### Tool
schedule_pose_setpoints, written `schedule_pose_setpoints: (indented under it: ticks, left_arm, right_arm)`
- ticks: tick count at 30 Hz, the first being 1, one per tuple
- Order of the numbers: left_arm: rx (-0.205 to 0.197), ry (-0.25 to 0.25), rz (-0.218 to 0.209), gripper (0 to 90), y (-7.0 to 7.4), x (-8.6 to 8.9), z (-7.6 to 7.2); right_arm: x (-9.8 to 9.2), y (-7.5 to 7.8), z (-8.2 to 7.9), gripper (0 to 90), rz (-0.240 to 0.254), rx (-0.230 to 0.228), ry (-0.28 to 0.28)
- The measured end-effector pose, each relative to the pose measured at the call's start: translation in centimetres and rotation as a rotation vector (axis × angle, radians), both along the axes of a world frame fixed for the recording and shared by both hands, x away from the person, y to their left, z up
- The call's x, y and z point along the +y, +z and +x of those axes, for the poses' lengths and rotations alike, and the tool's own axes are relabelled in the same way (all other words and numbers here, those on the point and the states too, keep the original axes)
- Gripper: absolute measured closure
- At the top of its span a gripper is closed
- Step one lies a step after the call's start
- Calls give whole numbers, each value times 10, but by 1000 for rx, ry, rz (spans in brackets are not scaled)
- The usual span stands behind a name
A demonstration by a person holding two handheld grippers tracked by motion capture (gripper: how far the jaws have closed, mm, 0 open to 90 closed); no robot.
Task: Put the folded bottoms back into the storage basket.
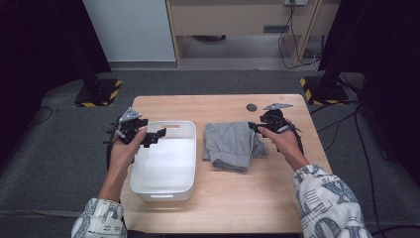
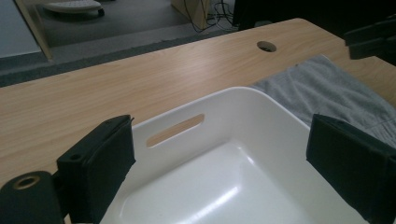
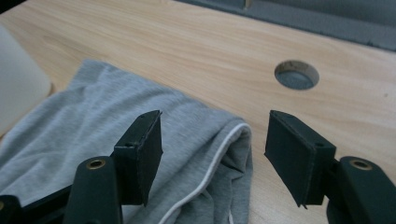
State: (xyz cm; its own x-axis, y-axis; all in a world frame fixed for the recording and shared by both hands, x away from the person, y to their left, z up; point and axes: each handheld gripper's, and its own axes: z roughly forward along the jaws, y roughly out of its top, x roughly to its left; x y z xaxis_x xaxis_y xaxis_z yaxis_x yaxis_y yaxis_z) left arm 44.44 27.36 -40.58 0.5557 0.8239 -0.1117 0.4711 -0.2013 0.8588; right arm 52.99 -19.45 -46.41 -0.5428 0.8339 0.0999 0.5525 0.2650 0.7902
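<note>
Grey garment (image 1: 232, 145) lies crumpled on the table (image 1: 218, 106) beside the white bin (image 1: 166, 183), bearing no readable print. Right gripper (image 3: 215, 156) straddles its white-piped edge, jaws apart; left gripper (image 2: 219, 172) gapes over the bin.

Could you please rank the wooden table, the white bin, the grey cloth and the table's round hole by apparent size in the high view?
1. wooden table
2. white bin
3. grey cloth
4. round hole

Wood table (image 1: 223, 198): white bin (image 1: 166, 166) left, gray cloth (image 1: 230, 144) beside it, w/ cable hole (image 1: 251, 107).
</note>
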Motion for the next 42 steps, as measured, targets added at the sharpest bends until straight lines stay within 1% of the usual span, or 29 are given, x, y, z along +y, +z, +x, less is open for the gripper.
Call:
schedule_pose_setpoints:
  ticks: [4,5,7,9,10,11,12,13,14,16,17,19,20,21,22,23,25,26,27,28,30,31,32,37,41,42]
  left_arm:
    - [-4,-18,14,69,3,-8,1]
    - [-3,-21,17,69,4,-10,1]
    - [-2,-25,19,69,4,-12,1]
    - [-1,-32,22,69,4,-15,1]
    - [3,-36,32,69,3,-19,1]
    - [3,-36,32,69,3,-19,1]
    - [4,-42,32,69,3,-22,1]
    - [4,-45,34,69,3,-24,0]
    - [2,-47,36,69,4,-26,0]
    - [-1,-53,37,69,4,-30,-1]
    - [0,-56,44,69,5,-32,-1]
    - [-2,-57,42,69,5,-36,-1]
    - [-2,-66,40,69,6,-40,-1]
    - [-2,-66,40,69,6,-40,-1]
    - [-2,-68,43,69,6,-41,-1]
    - [-2,-71,49,69,6,-43,0]
    - [-2,-74,48,69,6,-46,0]
    - [-3,-75,45,69,7,-48,0]
    - [-2,-79,47,69,7,-49,0]
    - [-2,-79,47,69,7,-49,0]
    - [-2,-82,48,69,7,-51,0]
    - [-1,-82,49,69,7,-54,1]
    - [2,-83,54,69,6,-54,1]
    - [6,-82,44,69,5,-59,2]
    - [14,-90,51,69,4,-66,3]
    - [19,-95,55,69,3,-70,3]
  right_arm:
    - [0,-14,9,355,1,35,-21]
    - [1,-18,10,353,6,44,-26]
    - [3,-23,13,345,31,66,-30]
    - [7,-29,15,322,3,73,-35]
    - [8,-32,15,313,-17,75,-41]
    - [8,-32,15,313,-17,75,-41]
    - [9,-35,16,310,-30,81,-47]
    - [10,-43,17,310,-31,107,-51]
    - [10,-43,17,310,-31,107,-51]
    - [11,-49,16,311,-34,122,-57]
    - [11,-52,15,312,-34,130,-63]
    - [10,-58,14,315,-21,148,-64]
    - [8,-61,15,345,-1,167,-63]
    - [8,-61,15,345,-1,167,-63]
    - [7,-63,15,396,15,176,-49]
    - [7,-63,15,396,15,176,-49]
    - [8,-63,14,450,21,172,-38]
    - [8,-64,13,510,33,175,-27]
    - [8,-64,12,545,39,176,-20]
    - [8,-64,12,545,39,176,-20]
    - [9,-65,11,594,51,179,-9]
    - [9,-65,10,625,51,179,-5]
    - [9,-65,10,638,47,177,-1]
    - [11,-64,8,720,25,165,15]
    - [10,-64,6,748,19,151,23]
    - [9,-64,5,760,19,143,26]
